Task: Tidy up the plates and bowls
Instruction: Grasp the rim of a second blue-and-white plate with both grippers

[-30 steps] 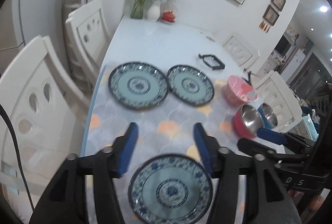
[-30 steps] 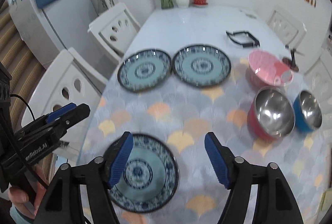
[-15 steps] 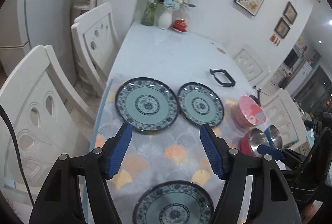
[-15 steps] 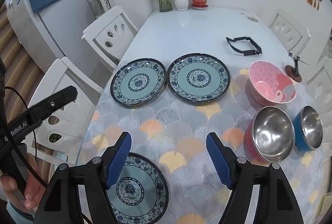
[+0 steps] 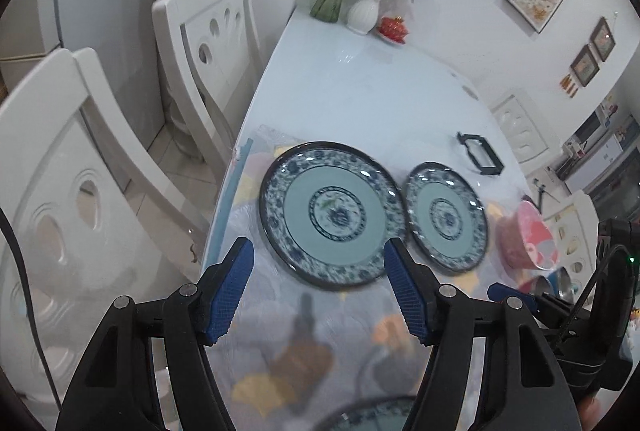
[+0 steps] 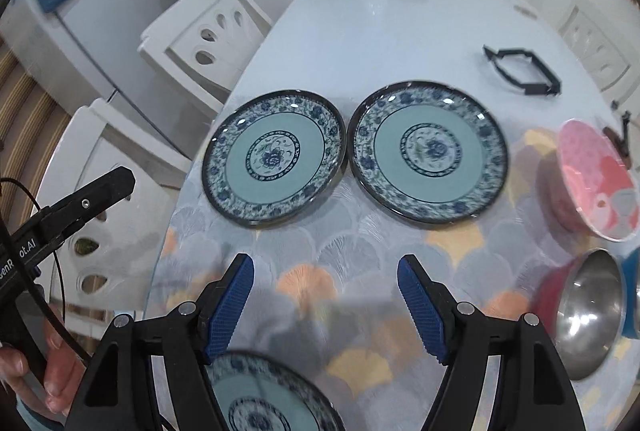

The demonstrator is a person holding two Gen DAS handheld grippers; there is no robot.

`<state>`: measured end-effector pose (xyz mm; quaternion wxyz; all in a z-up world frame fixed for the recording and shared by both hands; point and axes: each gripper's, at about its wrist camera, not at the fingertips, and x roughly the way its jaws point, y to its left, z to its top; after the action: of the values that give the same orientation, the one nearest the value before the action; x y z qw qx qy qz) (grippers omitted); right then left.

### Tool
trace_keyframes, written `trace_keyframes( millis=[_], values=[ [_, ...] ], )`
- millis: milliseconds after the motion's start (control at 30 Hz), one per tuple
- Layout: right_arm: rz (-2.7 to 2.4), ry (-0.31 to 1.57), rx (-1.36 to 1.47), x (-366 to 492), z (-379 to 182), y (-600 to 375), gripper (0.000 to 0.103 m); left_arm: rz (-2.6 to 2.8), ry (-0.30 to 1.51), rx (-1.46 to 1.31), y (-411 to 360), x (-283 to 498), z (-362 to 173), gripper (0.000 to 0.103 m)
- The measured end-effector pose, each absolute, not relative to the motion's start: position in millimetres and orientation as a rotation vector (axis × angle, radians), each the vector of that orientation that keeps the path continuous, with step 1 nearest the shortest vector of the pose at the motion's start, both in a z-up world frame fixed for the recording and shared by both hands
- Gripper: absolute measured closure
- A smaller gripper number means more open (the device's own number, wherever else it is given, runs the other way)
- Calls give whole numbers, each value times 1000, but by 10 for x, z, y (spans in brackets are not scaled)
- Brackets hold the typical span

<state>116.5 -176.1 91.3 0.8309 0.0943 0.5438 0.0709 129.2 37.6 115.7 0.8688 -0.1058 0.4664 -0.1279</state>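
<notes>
Three blue-patterned plates lie on the patterned mat. The far left plate and the far right plate sit side by side; the near plate lies at the bottom edge. My left gripper is open and empty, just short of the far left plate. My right gripper is open and empty, above the mat between the near plate and the far pair. A pink bowl, a red steel bowl and a blue bowl stand at the right.
A black frame-like object lies on the white table beyond the plates. Vases with flowers and a red dish stand at the far end. White chairs line the left side.
Both grippers moved forward toward the far pair of plates. The near plate slid to the bottom edge of both views. Both grippers stay open.
</notes>
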Motion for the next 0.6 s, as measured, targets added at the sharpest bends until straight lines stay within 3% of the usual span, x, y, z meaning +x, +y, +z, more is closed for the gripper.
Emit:
trace_keyframes(
  millis=[167, 267, 333, 433, 500, 600],
  values=[
    [145, 1203, 286, 1491, 634, -1780, 31, -270, 1027, -209, 317, 1626, 873, 41],
    [138, 1234, 338, 1638, 461, -1779, 31, -275, 1056, -197, 274, 1768, 731, 51],
    [140, 1247, 354, 1691, 389, -1767, 31, -270, 1069, -186, 254, 1857, 639, 51],
    [147, 1266, 352, 1776, 270, -1721, 37, -260, 1080, -172, 256, 1975, 519, 52],
    [148, 1273, 352, 1823, 197, -1710, 42, -233, 1075, -168, 276, 2043, 456, 62],
    [145, 1254, 343, 1871, 137, -1708, 45, -217, 1072, -175, 331, 2145, 393, 66]
  ],
)
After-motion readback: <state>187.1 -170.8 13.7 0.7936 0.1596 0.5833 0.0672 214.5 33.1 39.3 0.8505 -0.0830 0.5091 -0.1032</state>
